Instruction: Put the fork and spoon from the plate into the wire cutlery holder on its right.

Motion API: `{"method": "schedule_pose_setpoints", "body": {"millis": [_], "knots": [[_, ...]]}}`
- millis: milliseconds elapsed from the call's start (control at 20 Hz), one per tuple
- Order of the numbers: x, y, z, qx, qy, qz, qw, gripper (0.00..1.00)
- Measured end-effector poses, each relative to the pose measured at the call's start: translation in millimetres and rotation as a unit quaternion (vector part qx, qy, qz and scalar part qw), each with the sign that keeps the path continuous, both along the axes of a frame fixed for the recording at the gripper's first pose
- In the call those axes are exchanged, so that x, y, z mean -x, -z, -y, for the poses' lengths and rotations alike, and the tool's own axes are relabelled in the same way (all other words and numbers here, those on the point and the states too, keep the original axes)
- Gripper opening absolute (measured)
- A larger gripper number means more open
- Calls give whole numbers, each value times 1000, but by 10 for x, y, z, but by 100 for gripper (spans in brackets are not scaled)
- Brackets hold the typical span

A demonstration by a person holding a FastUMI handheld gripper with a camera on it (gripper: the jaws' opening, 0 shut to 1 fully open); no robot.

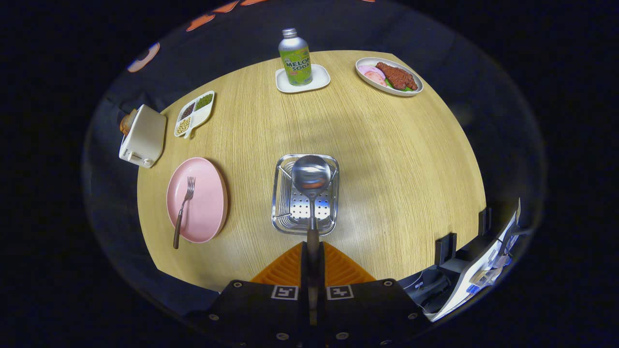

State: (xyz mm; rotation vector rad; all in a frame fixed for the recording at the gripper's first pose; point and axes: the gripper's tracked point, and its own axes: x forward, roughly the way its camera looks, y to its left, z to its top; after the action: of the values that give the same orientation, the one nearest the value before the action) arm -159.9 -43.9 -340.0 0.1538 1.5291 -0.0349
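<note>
Steel spoon (311,180) is clamped by its handle in the gripper (313,258), its bowl held over the wire cutlery holder (280,193); left of the holder, the fork (184,208) is laid on the pink plate (205,203).

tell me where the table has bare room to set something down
Widest bare patch: right of the wire cutlery holder, below the food plate. Another lies between holder and soda bottle. The left is crowded: pink plate with fork, divided dish, toaster. The gripper holds the spoon over the holder.

Soda bottle (295,57), toaster (143,136), food plate (389,76)
</note>
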Motion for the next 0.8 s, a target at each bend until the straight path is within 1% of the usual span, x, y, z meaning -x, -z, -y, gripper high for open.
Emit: {"method": "schedule_pose_setpoints", "body": {"millis": [250, 400, 550, 650, 800], "knots": [[9, 12, 38, -2, -9, -13, 1000, 7], [-22, 47, 22, -6, -2, -20, 1000, 7], [-159, 60, -12, -8, -3, -13, 1000, 11], [-248, 85, 15, -2, -4, -7, 1000, 11], [-367, 106, 25, 6, 6, 8, 1000, 11]]}}
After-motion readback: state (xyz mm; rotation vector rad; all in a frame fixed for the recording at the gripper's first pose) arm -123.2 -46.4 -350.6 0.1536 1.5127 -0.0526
